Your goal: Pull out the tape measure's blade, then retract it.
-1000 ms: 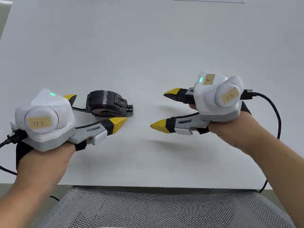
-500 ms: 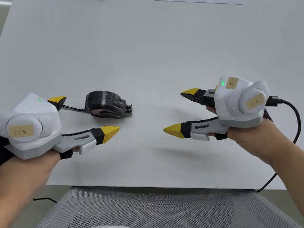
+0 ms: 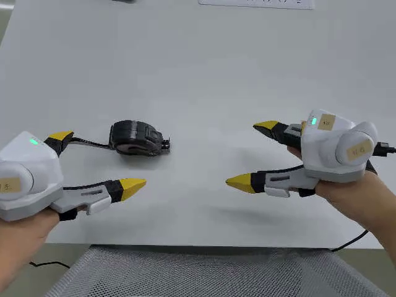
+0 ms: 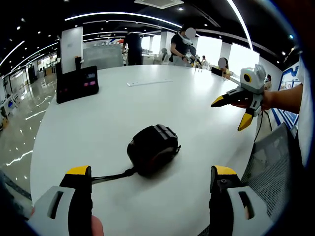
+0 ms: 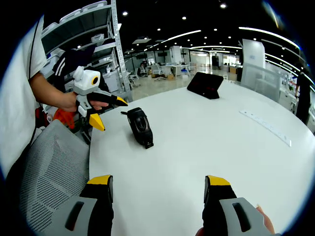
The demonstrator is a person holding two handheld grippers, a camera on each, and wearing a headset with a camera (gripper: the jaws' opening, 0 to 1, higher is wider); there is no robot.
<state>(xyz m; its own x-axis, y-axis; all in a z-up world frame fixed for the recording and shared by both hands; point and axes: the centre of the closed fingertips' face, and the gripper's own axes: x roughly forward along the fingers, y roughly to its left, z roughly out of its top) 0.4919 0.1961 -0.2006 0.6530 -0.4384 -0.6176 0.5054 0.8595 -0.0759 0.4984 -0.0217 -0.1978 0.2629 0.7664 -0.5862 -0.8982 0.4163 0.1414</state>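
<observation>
— Where is the tape measure [image 3: 137, 137]?

— It is lying on the white table [image 3: 204, 68], left of centre from my headset. It is a black case resting on its side with the mouth pointing toward the middle of the table. As far as I can make out the blade is inside, though the mouth is too small to be sure. A thin black strap [image 3: 90, 142] runs from the back of the case toward the far jaw of my left gripper [image 3: 102, 159]. I can't tell whether it touches.

— And the grippers?

— The left gripper's jaws are spread wide with nothing between them. In the left gripper view the tape measure [image 4: 153, 149] sits just ahead of the yellow tips, apart from both. My right gripper [image 3: 247, 153] is off to the right, well apart from the case. Its jaws are also spread wide and hold nothing. In the right gripper view the case [image 5: 140, 125] lies ahead and to the left, with the left gripper [image 5: 111, 115] beside it.

— Anything else on the table?

— A black panel [image 5: 204, 84] stands at the far side, and a white strip [image 5: 266, 127] lies flat to the right. The mesh chair [image 3: 210, 272] is at the near edge, below my hands.
</observation>
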